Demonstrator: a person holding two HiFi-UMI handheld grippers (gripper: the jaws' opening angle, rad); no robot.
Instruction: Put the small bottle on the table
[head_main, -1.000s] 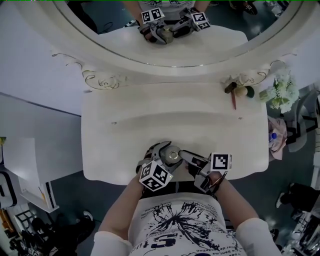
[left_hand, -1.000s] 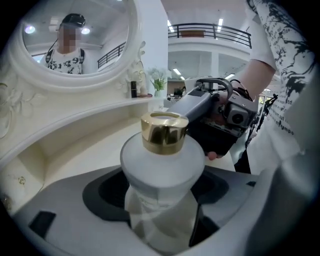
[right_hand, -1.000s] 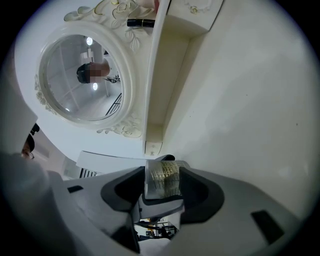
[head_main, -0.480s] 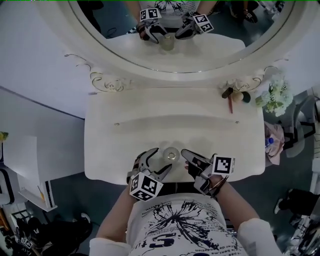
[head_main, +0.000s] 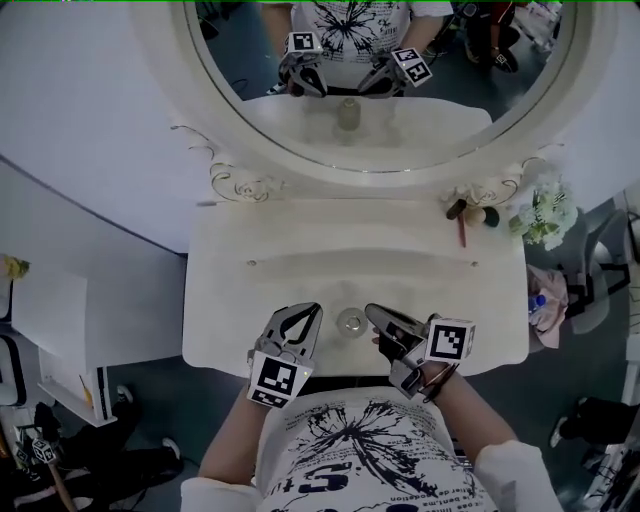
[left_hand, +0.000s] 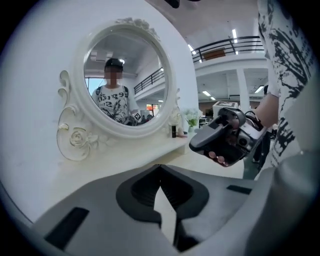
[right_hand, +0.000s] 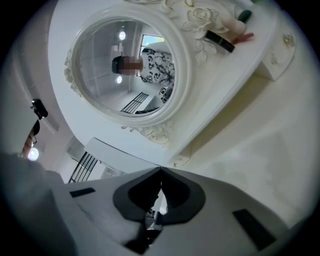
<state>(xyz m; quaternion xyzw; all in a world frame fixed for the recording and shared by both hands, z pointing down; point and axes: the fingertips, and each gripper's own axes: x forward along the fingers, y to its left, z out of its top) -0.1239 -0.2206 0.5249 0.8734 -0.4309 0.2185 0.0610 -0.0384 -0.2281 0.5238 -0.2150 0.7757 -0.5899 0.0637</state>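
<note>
Standing on the table (head_main: 300, 262), small bottle (head_main: 350, 321), left tool (head_main: 311, 311) and right tool (head_main: 373, 311) beside it, both just pressed together, empty

desk (head_main: 300, 270): white, before me | front edge, my side: small bottle (head_main: 351, 321) stood upright, alone | back right corner: small cosmetics (head_main: 472, 212), red stick (head_main: 461, 232), flowers (head_main: 545, 215) | back: oval mirror (head_main: 360, 90) stood
</note>
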